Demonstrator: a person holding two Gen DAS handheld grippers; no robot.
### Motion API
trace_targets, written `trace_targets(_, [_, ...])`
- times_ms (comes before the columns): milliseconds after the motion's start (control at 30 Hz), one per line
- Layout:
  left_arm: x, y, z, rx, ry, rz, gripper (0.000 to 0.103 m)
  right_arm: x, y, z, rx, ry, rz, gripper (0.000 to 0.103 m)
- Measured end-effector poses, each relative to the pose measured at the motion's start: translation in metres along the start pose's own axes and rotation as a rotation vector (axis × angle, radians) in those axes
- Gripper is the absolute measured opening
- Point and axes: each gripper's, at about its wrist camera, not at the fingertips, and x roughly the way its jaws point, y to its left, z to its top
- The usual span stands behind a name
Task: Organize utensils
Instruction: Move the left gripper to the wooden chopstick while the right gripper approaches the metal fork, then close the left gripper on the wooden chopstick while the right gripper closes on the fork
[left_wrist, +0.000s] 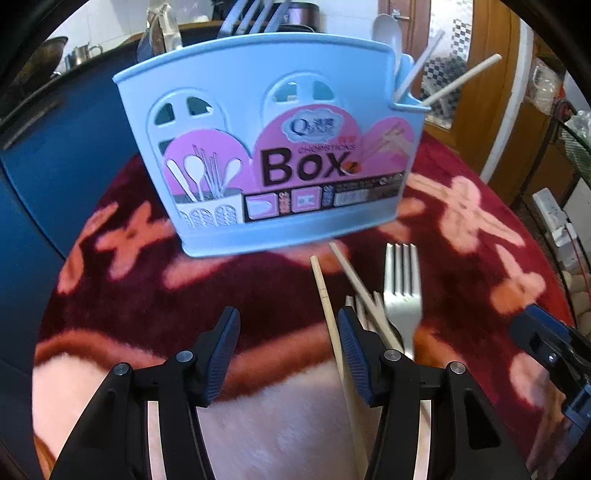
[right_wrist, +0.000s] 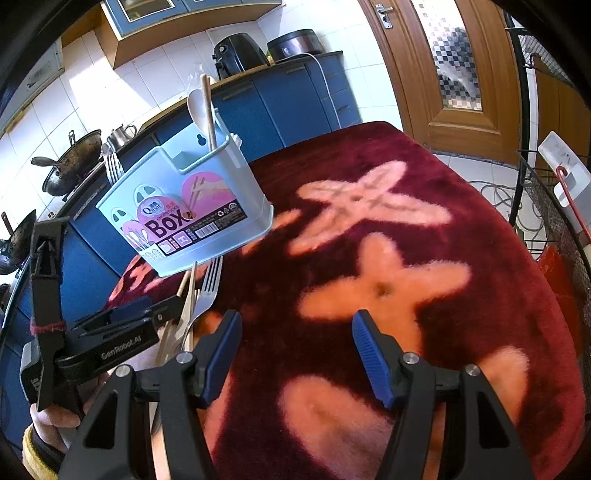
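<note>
The left gripper hangs over the table with its blue-padded jaws parted about halfway and nothing between them; only the plush cloth shows in the gap. The right gripper is likewise held apart, a little wider, and is empty, pointing down at a bare stretch of the dark red tablecloth with its pink star-like figures. On the cloth, just beside the left gripper's right finger, lies a small heap of loose utensils: a steel fork with its tines toward the holder, a second fork partly hidden beneath, and two wooden chopsticks, one of which runs close along the inner side of that finger. Just beyond them stands the light blue utensil holder, labelled "Box" on a pink sticker, near the table's far edge. Its small side compartment holds a white spoon and pale chopsticks leaning outward, while fork tines rise from the main compartment behind. In the right wrist view a person's hand grips the left tool at the lower left, and blue kitchen cabinets with a wok stand behind.
</note>
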Motion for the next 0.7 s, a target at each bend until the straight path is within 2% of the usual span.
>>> trace_targets(400, [0.015,0.009,0.012,-0.015,0.061,-0.027,0.056,0.003,-0.001,-0.001,-0.003,0.003,0.004,0.065])
trace_targets(467, [0.015,0.008,0.013,-0.009,0.057,-0.051,0.039,0.003,-0.001,0.000,-0.004,0.006,0.008,0.065])
trace_targets(500, [0.014,0.007,0.014,-0.006,0.054,-0.068,0.034,0.004,-0.001,0.001,-0.005,0.008,0.009,0.065])
trace_targets(567, [0.012,0.006,0.013,-0.006,0.046,-0.081,0.016,0.004,0.001,0.002,-0.009,0.013,0.015,0.065])
trace_targets(700, [0.008,0.010,0.013,-0.034,0.039,-0.120,0.005,0.005,0.007,0.006,-0.027,0.018,0.028,0.065])
